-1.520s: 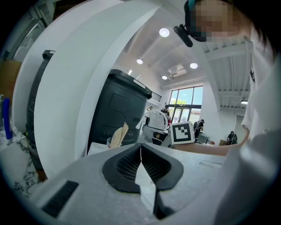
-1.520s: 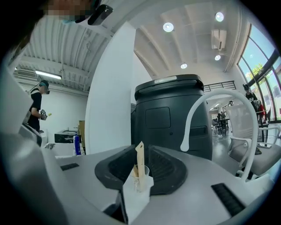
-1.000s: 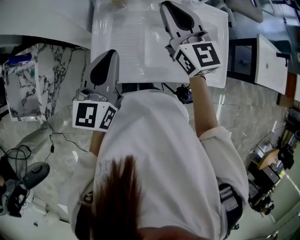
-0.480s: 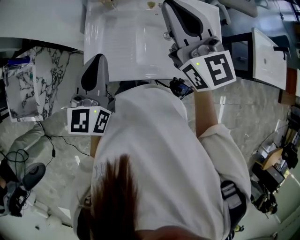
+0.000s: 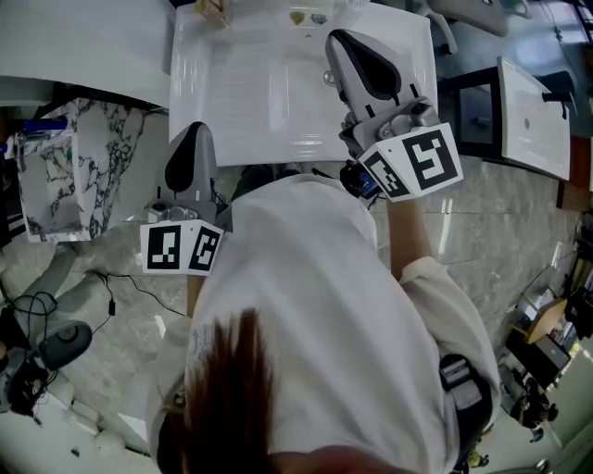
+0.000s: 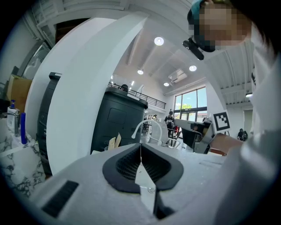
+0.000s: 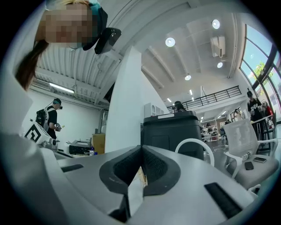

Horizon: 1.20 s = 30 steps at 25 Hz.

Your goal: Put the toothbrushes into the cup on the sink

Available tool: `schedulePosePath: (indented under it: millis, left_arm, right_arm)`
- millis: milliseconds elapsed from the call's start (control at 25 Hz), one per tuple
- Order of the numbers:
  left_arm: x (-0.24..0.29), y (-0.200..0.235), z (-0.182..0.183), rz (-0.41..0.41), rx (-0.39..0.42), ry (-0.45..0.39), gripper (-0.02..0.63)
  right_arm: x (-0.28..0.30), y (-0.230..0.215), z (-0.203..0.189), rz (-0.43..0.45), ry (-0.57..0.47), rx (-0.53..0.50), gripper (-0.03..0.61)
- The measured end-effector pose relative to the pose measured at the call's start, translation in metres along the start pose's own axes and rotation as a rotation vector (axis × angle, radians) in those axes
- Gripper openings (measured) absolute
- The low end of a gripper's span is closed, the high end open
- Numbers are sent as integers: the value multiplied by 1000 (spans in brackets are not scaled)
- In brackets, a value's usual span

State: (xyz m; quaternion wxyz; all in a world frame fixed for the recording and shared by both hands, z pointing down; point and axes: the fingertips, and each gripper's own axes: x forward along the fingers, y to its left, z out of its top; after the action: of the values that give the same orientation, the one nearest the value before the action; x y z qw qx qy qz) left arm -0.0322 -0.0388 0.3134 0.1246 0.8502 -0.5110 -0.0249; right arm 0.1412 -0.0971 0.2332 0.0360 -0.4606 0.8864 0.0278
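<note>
The right tongs (image 7: 140,153) were clenched on nothing, having closed their last sliver within the second. The left tongs (image 6: 141,148) were clenched and empty too. Since half a second earlier both had drawn slightly back toward the person, and more of the sink's far rim showed. The glossy white sink (image 5: 250,102) lay at 12 o'clock. Small tan pieces (image 5: 213,7) sat on its rim at 11 o'clock, too small to name as toothbrushes. A grey veined floor (image 5: 120,305) spread at 8 o'clock.
</note>
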Motion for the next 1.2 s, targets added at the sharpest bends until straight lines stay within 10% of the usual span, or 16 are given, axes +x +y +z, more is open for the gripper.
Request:
schedulePosePath:
  millis: [1200]
  left_arm:
    - [-22, -25, -4, 61, -7, -38, 15]
  right_arm:
    - [-80, -7, -22, -62, 72, 60, 15]
